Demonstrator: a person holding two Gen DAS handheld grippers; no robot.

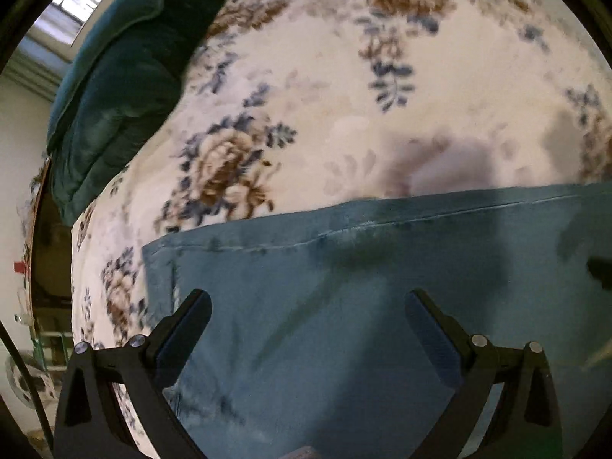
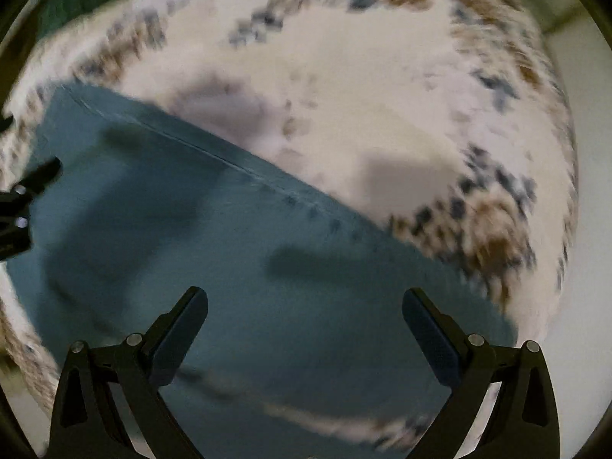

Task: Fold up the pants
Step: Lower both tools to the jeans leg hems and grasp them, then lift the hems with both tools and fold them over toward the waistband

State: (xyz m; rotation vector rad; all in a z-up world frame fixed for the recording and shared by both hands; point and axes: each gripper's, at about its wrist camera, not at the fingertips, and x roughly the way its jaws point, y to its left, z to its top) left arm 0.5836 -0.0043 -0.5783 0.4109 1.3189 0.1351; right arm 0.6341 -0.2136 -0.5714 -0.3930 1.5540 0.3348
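Note:
Blue-grey pants (image 1: 344,287) lie flat on a cream floral blanket (image 1: 325,95), with a seamed edge running across the far side. My left gripper (image 1: 308,302) is open and empty, hovering above the pants near their left end. In the right wrist view the pants (image 2: 229,248) stretch diagonally from upper left to lower right on the blanket (image 2: 363,114). My right gripper (image 2: 305,300) is open and empty above them. The left gripper's fingers (image 2: 34,179) show at the left edge of the right wrist view. A dark tip of the right gripper (image 1: 600,271) shows at the left wrist view's right edge.
A dark teal cushion (image 1: 126,88) lies on the blanket at the far left. The bed's left edge drops off to a room with a window (image 1: 72,4) and clutter (image 1: 34,344). The right wrist view is motion-blurred.

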